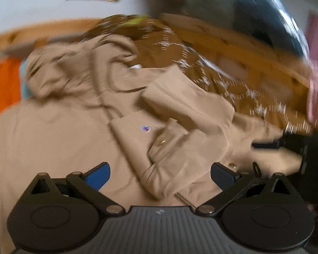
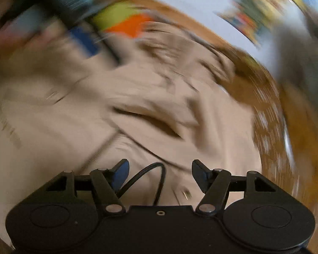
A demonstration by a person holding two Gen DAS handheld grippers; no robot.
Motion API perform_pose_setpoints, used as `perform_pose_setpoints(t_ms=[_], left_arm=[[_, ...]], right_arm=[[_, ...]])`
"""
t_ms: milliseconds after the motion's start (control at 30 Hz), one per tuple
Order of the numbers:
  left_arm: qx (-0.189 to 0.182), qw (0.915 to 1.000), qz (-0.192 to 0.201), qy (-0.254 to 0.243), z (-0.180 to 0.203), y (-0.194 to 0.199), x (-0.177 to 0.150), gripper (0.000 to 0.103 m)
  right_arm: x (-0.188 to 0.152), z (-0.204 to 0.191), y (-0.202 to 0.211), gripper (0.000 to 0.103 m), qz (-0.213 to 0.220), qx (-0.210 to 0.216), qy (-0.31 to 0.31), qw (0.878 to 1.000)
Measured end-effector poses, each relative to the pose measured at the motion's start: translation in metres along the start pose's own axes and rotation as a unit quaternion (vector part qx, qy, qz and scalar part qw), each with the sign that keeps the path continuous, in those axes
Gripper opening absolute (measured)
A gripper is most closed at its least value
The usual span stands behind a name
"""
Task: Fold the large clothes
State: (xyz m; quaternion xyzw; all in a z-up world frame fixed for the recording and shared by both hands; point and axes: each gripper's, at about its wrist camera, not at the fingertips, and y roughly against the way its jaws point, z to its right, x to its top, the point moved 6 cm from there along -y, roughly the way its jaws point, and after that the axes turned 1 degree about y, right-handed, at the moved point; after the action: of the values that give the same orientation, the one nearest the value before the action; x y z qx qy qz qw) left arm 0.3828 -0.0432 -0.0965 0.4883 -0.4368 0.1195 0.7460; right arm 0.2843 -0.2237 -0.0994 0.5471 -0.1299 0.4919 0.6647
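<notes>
1. Your left tool [image 1: 160, 174] hovers with its fingers spread wide and empty above a tan hoodie [image 1: 53, 144] lying on a brown patterned bedspread [image 1: 159, 42].
2. Your right tool [image 2: 160, 172] is likewise parted and holds nothing; its view is badly blurred.
3. A sleeve [image 1: 186, 101] lies crumpled across the chest, right of the small logo [image 1: 145, 128]; the hood [image 1: 74, 67] sits at the far left.
4. Slow down, pinch a single layer at the sleeve cuff, then draw it flat before folding.
</notes>
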Motion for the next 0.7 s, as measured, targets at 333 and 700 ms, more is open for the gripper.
perform_pose_setpoints(t_ms=[333, 700], left_arm=[[0.121, 0.9869, -0.059, -0.089, 0.035, -0.063, 0.030, 0.019], [0.232, 0.9490, 0.135, 0.166, -0.066, 0.065, 0.015, 0.009]], right_arm=[[0.000, 0.111, -0.053, 0.061, 0.020, 0.049, -0.324, 0.945], [-0.013, 0.157, -0.089, 0.036, 0.014, 0.000, -0.452, 0.892]])
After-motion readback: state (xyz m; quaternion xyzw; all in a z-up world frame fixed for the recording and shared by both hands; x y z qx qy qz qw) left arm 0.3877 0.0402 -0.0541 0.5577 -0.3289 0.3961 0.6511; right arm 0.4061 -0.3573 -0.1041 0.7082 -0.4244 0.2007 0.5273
